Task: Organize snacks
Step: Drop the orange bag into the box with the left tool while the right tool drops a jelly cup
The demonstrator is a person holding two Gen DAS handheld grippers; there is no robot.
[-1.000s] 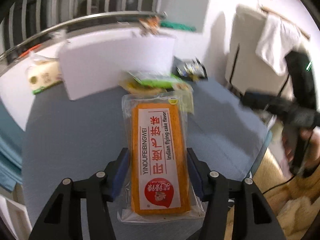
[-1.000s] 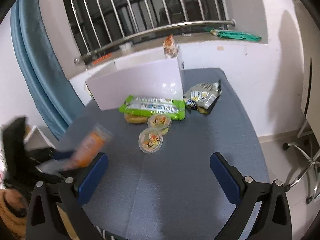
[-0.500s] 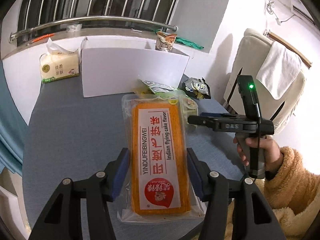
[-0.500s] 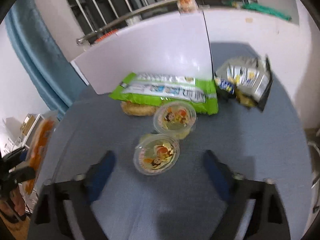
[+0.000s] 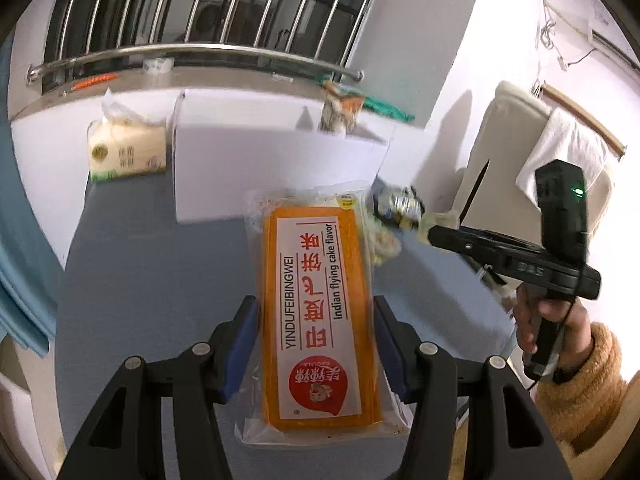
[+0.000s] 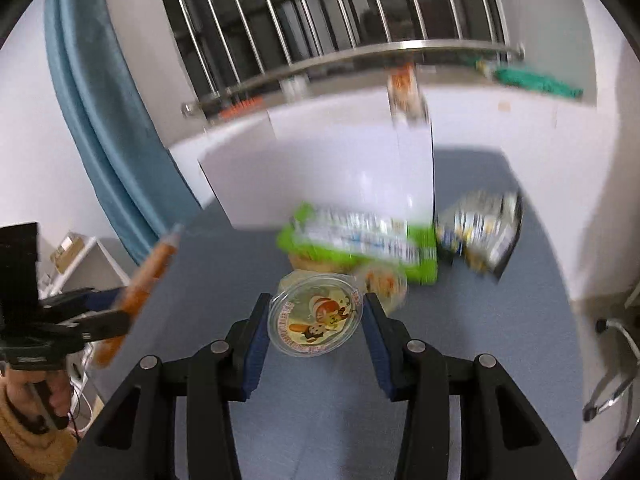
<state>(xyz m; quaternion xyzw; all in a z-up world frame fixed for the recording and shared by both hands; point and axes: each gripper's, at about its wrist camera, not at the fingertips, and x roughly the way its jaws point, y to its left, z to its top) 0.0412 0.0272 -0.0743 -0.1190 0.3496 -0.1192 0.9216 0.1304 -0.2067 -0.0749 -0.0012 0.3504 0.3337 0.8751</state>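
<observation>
Grey table [image 6: 500,340], right gripper [image 6: 316,320] clasping jelly cup [image 6: 316,322]

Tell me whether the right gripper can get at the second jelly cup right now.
Probably not: the right gripper, whose jaws have just been closing, already has a jelly cup between its pads. The second cup sits just behind it, otherwise unobstructed.

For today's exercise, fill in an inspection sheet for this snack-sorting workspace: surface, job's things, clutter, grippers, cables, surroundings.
Surface: blue-grey table, mostly bare in front.
Job's things: orange cake pack; round jelly cup, a second cup behind it; green packet; dark foil bag; white box.
Clutter: tissue pack.
Grippers: left gripper grips the cake pack; right gripper has just been closing, pads at the jelly cup's sides.
Cables: nothing seen on the table.
Surroundings: window bars, blue curtain.
</observation>
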